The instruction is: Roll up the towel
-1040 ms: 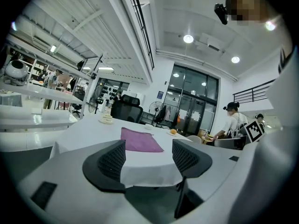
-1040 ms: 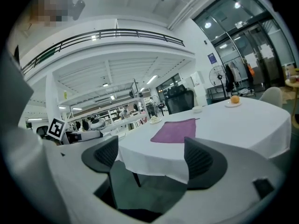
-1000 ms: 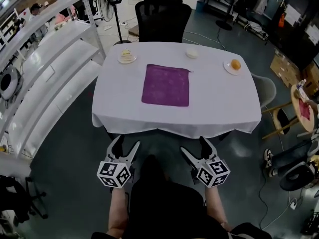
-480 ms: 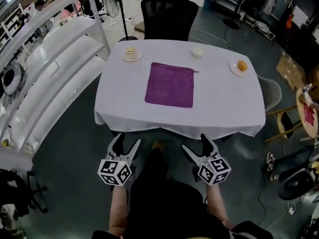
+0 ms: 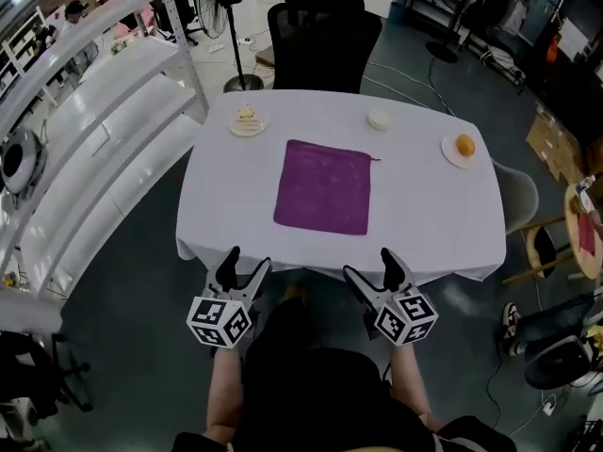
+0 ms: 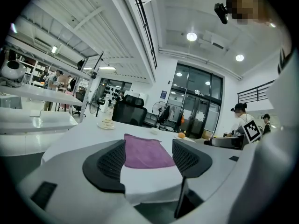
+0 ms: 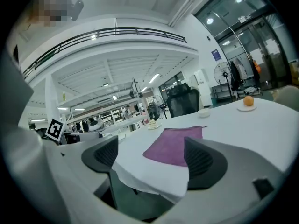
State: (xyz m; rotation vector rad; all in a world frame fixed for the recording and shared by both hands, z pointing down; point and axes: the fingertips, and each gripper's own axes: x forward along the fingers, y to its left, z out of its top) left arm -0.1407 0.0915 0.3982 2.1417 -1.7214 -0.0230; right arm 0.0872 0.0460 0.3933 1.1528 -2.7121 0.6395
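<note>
A purple towel (image 5: 324, 186) lies flat and unfolded in the middle of the white-clothed table (image 5: 226, 224). It also shows between the jaws in the left gripper view as the towel (image 6: 145, 152) and in the right gripper view as the towel (image 7: 175, 145). My left gripper (image 5: 244, 268) hangs open just short of the table's near edge, at its left part. My right gripper (image 5: 373, 267) is open too, near the same edge further right. Neither holds anything, and neither touches the towel.
At the table's far side stand a plate with a small cake (image 5: 247, 119), a small white bowl (image 5: 379, 118) and a plate with an orange (image 5: 464, 146). A black office chair (image 5: 325, 28) stands behind the table. White shelving (image 5: 85, 139) runs along the left.
The table has come closer in the head view, so the person has stepped toward it. Both grippers now sit almost at its near edge, still open.
</note>
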